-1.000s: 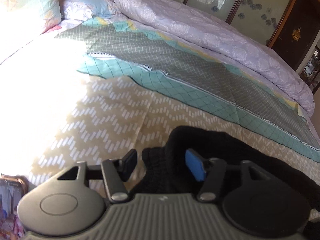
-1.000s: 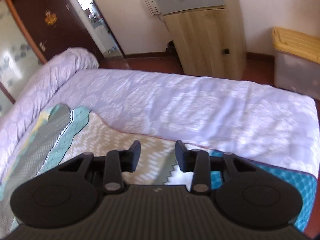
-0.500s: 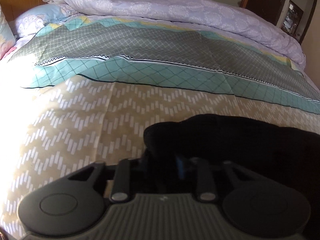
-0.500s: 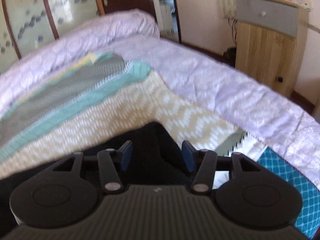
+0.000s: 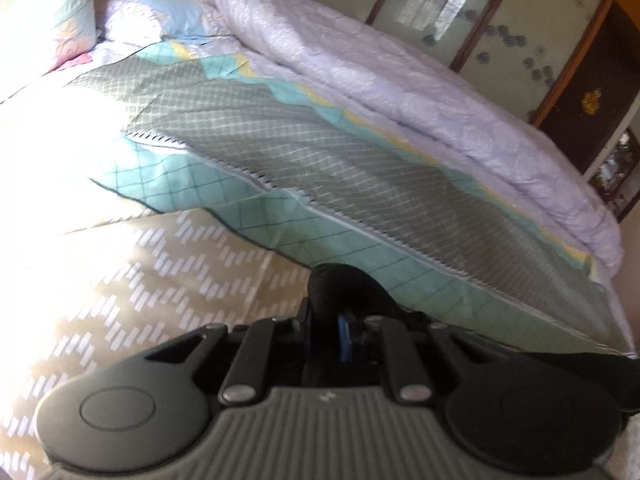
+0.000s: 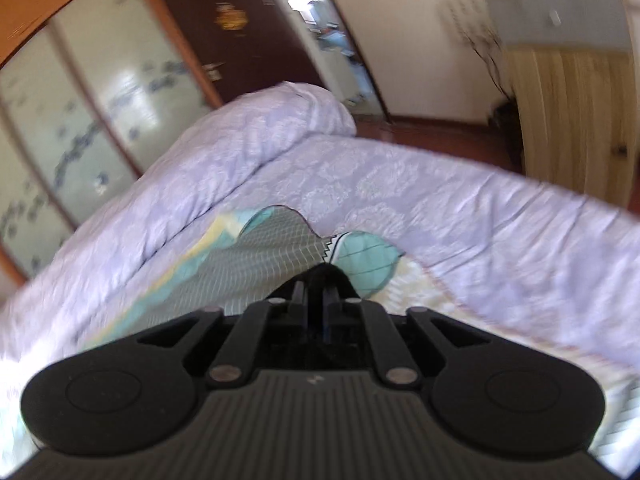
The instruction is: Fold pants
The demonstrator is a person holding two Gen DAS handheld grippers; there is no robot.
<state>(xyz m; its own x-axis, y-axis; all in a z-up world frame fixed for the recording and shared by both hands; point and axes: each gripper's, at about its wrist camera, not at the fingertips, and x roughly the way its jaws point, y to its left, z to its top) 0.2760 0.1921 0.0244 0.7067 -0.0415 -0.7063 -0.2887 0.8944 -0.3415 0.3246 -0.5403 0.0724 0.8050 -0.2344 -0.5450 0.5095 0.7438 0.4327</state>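
Note:
The black pants (image 5: 344, 284) are pinched in both grippers and lifted off the patterned bedsheet (image 5: 168, 268). In the left wrist view my left gripper (image 5: 325, 330) is shut on a bunched fold of the black fabric, which bulges above the fingers and trails off to the right (image 5: 580, 364). In the right wrist view my right gripper (image 6: 318, 308) is shut on a thin edge of the pants (image 6: 320, 276). Most of the garment is hidden below the gripper bodies.
A lilac quilt (image 5: 400, 76) lies rolled along the far side of the bed and covers its foot (image 6: 460, 208). Pillows (image 5: 152, 20) sit at the head. A glass-door wardrobe (image 6: 80, 112) and a wooden cabinet (image 6: 572, 112) stand beyond the bed.
Both grippers closed on the black pants and lifted them. The right gripper went from open over the bed to shut on the fabric, and both views swung upward.

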